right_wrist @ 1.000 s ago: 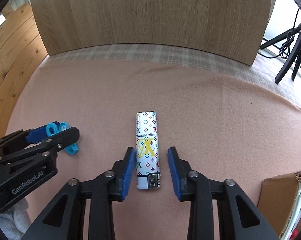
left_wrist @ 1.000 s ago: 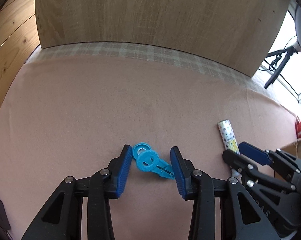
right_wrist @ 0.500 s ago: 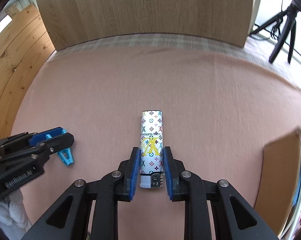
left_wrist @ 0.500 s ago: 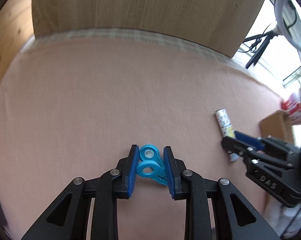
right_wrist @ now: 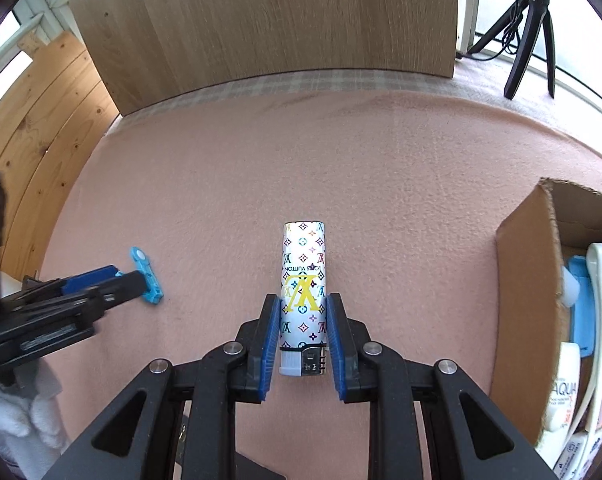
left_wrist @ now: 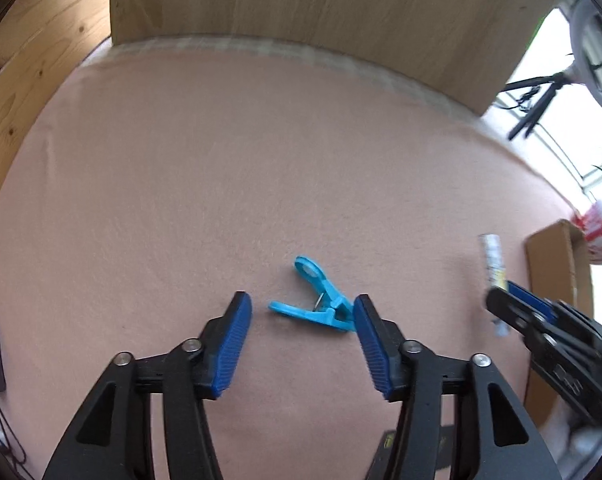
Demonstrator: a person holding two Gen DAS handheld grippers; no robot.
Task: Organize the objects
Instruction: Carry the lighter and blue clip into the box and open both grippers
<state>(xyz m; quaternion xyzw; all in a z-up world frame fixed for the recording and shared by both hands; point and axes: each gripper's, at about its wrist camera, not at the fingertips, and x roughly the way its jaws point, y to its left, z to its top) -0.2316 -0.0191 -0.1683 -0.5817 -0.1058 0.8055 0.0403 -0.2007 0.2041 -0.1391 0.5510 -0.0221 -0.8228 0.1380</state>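
Pinching a lighter (right_wrist: pixel 303 292), the right tongs (right_wrist: pixel 303 334) had both blue pads pressed flat on its sides, near its grey end. The lighter was white with little colored flowers and a big yellow mark. It pointed straight out ahead of the tongs, over the pink cloth (right_wrist: pixel 401 184). I could not tell if it was lifted or touching the cloth.

To the right of the right tongs stood a brown cardboard box (right_wrist: pixel 529 300) with white and blue things inside. Far ahead of them was a wooden board (right_wrist: pixel 261 16), and a black tripod (right_wrist: pixel 533 28) stood off to the far right.

The left tongs (left_wrist: pixel 301 344) were spread wide apart and held nothing. A blue clothespin (left_wrist: pixel 321 304) lay on the cloth between the tips of the two pads. It was much closer to the right pad, just beside its tip, and well apart from the left pad. Its two round ends pointed away, one forward and one to the left.

From the left tongs' view, the right tongs and the lighter sat off to the right, blurry, with the box behind them. From the right tongs' view, the left tongs sat off to the left, with the clothespin at their tips.
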